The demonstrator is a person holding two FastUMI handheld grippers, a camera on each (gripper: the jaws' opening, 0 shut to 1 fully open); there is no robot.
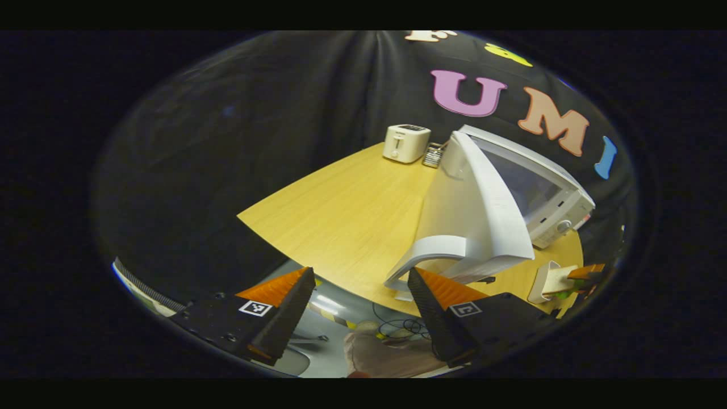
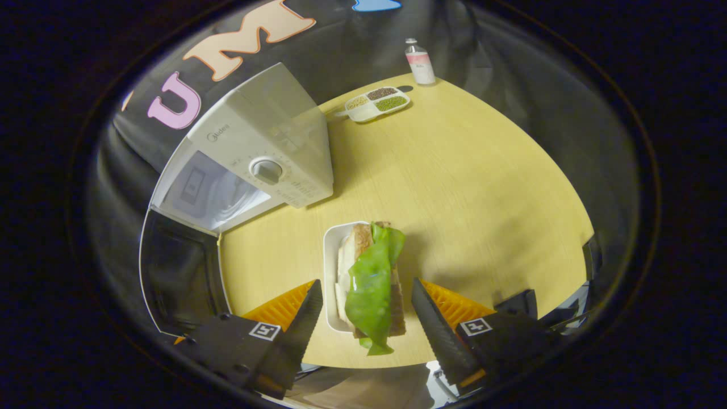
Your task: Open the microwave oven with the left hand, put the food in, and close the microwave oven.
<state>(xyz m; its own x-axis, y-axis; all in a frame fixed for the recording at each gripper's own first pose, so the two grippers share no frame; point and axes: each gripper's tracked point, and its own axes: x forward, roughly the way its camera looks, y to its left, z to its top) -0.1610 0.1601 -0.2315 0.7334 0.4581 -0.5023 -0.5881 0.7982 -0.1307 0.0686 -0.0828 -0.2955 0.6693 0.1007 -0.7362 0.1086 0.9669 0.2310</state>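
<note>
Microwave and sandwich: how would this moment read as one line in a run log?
microwave: door open | sandwich on white tray, on table, outside oven | left gripper: open, empty | right gripper: open, straddling sandwich

In the right gripper view, the microwave oven [image 2: 255, 153] stands on the table [image 2: 483, 187] at the left, its door [image 2: 176, 272] swung open. The food [image 2: 369, 278] lies in a tray [image 2: 331, 255] before it. Behind, a divided dish [image 2: 377, 103] lies beside a bottle [image 2: 419, 62].
</note>
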